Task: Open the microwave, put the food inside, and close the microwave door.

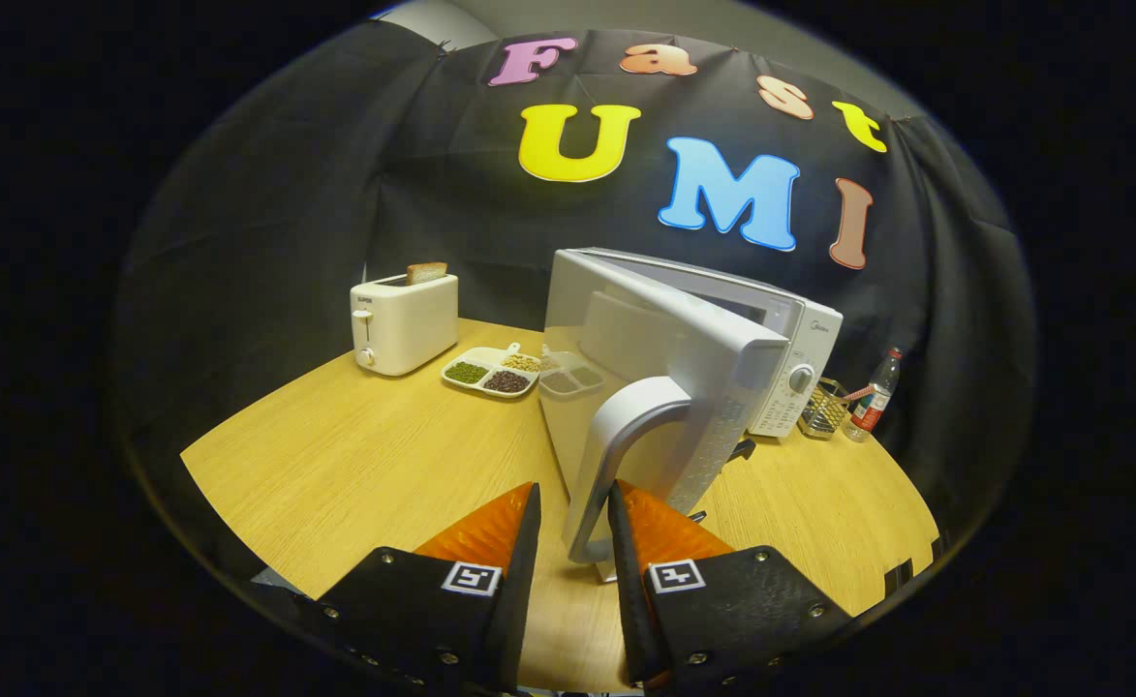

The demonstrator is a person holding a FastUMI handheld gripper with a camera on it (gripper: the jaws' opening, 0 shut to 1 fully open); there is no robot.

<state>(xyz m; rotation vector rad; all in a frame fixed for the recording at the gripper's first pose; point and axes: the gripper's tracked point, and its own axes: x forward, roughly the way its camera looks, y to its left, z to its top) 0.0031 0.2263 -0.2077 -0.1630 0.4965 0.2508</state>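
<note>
A white microwave [805,334] stands on the wooden table [354,465], its door [645,339] swung wide open toward me. The door's curved grey handle [626,426] runs down between my fingers. My gripper [574,486] is open around the handle's lower end; the right finger [655,528] lies against it, and a small gap shows on the left finger's side. A white divided plate [492,371] with beans and grains sits beyond the door, beside the toaster. The open door hides the oven cavity.
A white toaster [403,322] with a slice of bread in its slot stands at the back left. Right of the microwave are a wire basket [824,411] and a small plastic bottle [875,397]. The table's front edge runs just under my fingers.
</note>
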